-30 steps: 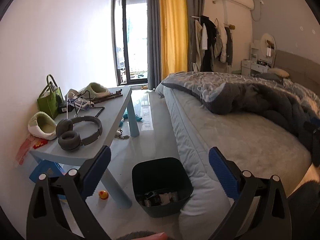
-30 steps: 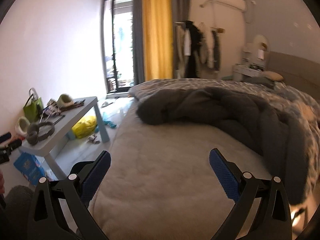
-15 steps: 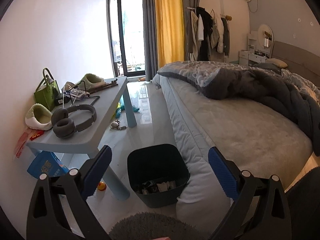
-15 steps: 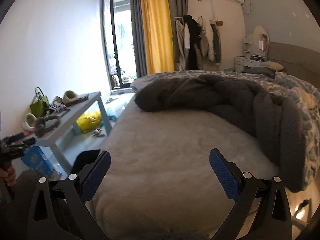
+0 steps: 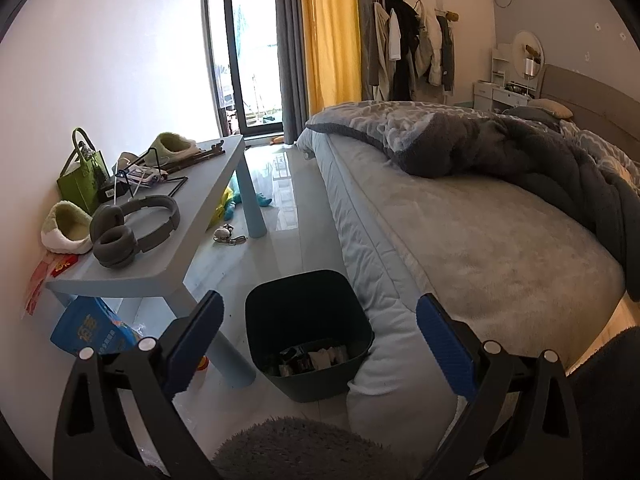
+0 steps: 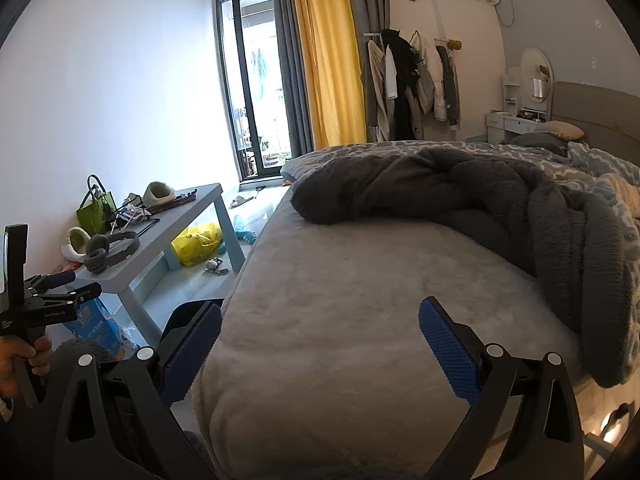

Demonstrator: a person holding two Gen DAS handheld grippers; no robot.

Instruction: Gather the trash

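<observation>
- Down on the floor, the dark trash bin (image 5: 308, 332) stands between the leg of the blue table (image 5: 200, 216) and the edge of the bed (image 5: 460, 240), touching the mattress corner; wrappers and scraps (image 5: 316, 358) lie in its bottom.
- Spread wide and holding nothing, the left gripper (image 5: 318, 336) hangs above the bin, its blue pads on either side of it in the left wrist view.
- Likewise spread and empty, the right gripper (image 6: 320, 344) is held over the grey bed cover, near the rumpled dark blanket (image 6: 460, 192).
- On the table sit grey headphones (image 5: 128, 228), a green bag (image 5: 82, 184) and fuzzy slippers (image 5: 66, 228).
- Under the table lie a blue package (image 5: 94, 330) and a yellow bag (image 6: 198, 242).
</observation>
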